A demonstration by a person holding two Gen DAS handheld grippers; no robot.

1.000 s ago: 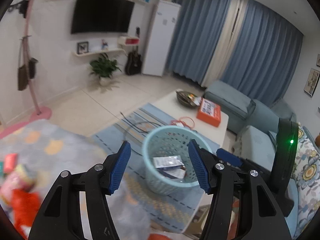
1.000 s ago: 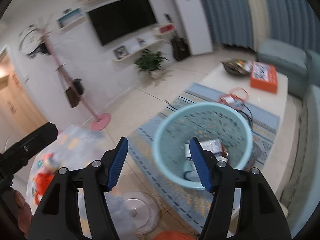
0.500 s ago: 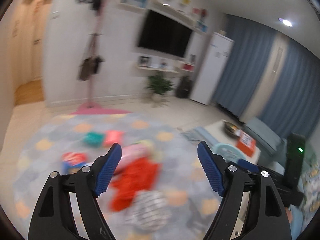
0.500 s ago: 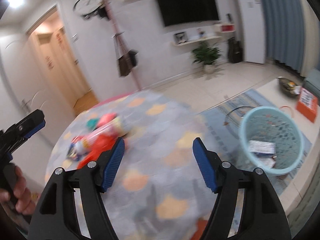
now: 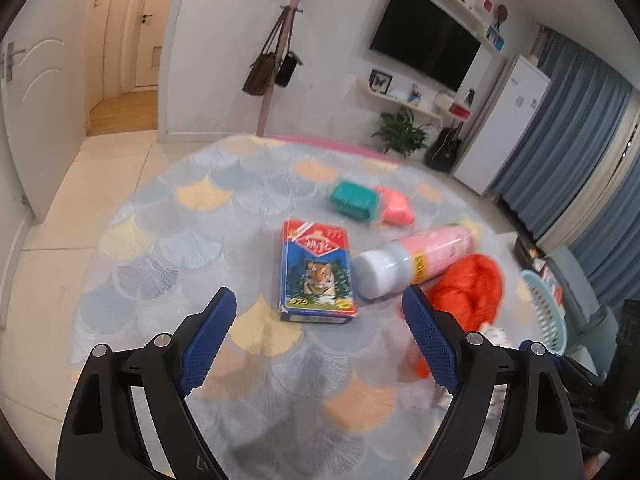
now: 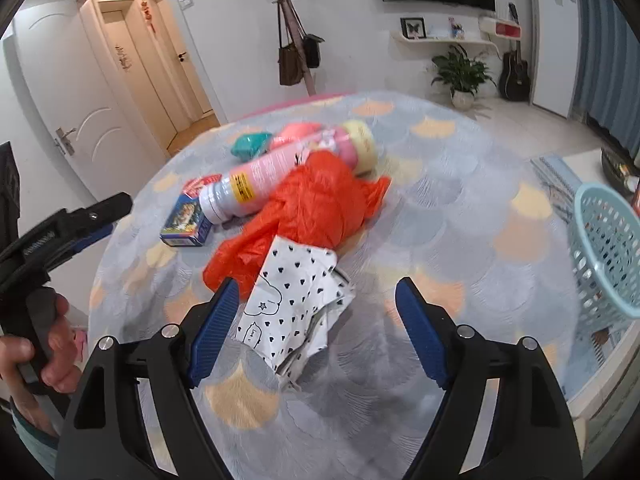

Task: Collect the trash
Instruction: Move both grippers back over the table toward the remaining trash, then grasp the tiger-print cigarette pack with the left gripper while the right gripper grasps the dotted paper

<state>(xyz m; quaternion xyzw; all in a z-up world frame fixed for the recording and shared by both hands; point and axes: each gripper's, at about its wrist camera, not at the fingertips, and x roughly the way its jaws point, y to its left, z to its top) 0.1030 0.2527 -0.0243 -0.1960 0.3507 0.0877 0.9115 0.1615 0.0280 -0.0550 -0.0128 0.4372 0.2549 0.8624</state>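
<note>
While you're holding both grippers over the round table (image 5: 168,216), each one's jaws are opening w/ nothing between the ribbed blue pads. Your left gripper (image 5: 318,320) is hanging above bare cloth, just short of 1 blue card box (image 5: 316,272) w/ a tiger print, lying flat. Your right gripper (image 6: 316,304) is sitting over 1 crumpled white paper bag (image 6: 292,300) dotted w/ black hearts, which is lying nearer its left-hand finger, not gripped.

Trash counted: 1 box, 1 paper bag, 1 orange plastic bag (image 6: 316,204), crinkly and bunched, 1 pink cylindrical bottle (image 5: 416,258) w/ white cap, on its side, 1 teal lump (image 5: 354,202) and 1 pink lump (image 5: 394,210), both soft-edged and blurred. The orange bag is overlapping the paper bag's top edge and touching the bottle; the bottle is lying just beside the box.

The cloth is grey w/ a fan-scale pattern in orange, yellow and blue patches. 1 pale teal lattice basket (image 6: 604,248) is standing off the table's right edge. Your left hand (image 6: 36,356) is gripping its handle at the right-wrist view's left edge. Behind: coat stand w/ bags (image 5: 276,68), TV (image 5: 424,48), potted plant (image 6: 460,72), guitar (image 6: 514,72).
</note>
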